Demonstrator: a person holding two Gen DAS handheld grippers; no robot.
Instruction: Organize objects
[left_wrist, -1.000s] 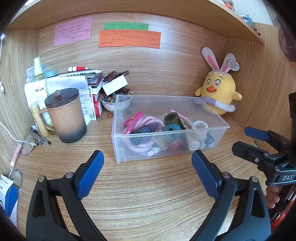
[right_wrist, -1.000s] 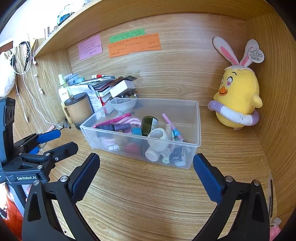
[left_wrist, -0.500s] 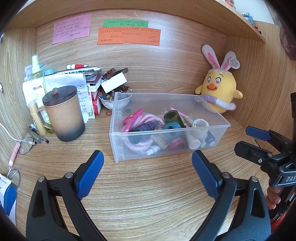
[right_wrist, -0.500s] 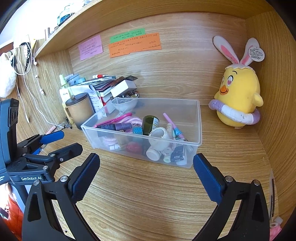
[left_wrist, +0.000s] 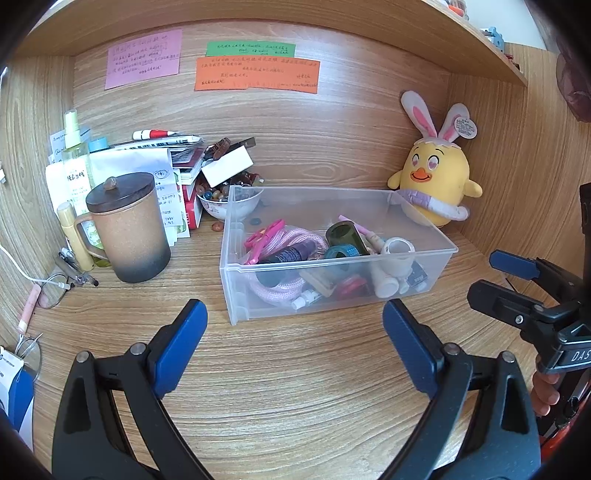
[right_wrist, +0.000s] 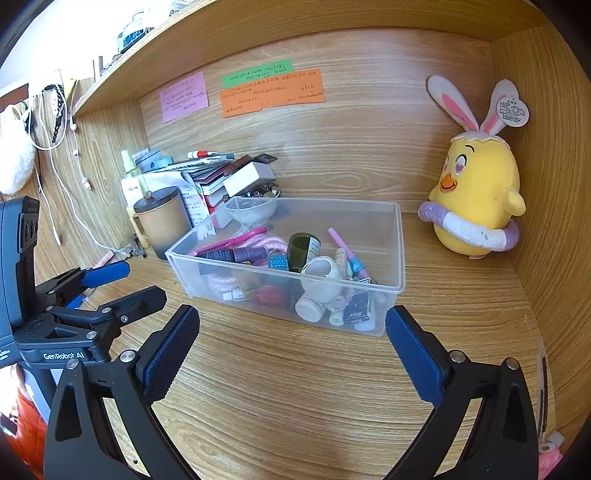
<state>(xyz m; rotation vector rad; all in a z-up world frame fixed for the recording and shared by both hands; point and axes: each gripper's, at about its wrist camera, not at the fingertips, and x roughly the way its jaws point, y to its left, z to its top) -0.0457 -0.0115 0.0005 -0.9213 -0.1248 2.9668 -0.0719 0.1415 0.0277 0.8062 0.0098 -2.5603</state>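
Wooden desk (left_wrist: 295, 387) sitting in a shelf alcove, clear bin (left_wrist: 332, 273) of clutter lying just ahead of the fingers, left gripper (left_wrist: 295, 328) and right gripper (right_wrist: 291, 332) both hovering spread wide, gripping nothing, plush chick (right_wrist: 476, 199) sitting beyond to the right.

Wood-grain surface (left_wrist: 295, 406) enclosed by matching back wall (left_wrist: 332, 125) and side walls. Overhead shelf (right_wrist: 295, 33) above. Bright daylight at upper left.

Clear glossy plastic bin (left_wrist: 334, 302) is sitting on matt wood-grain counter (left_wrist: 295, 387); plush toy (left_wrist: 436, 184) is looking fuzzy; paper notes (left_wrist: 256, 74).
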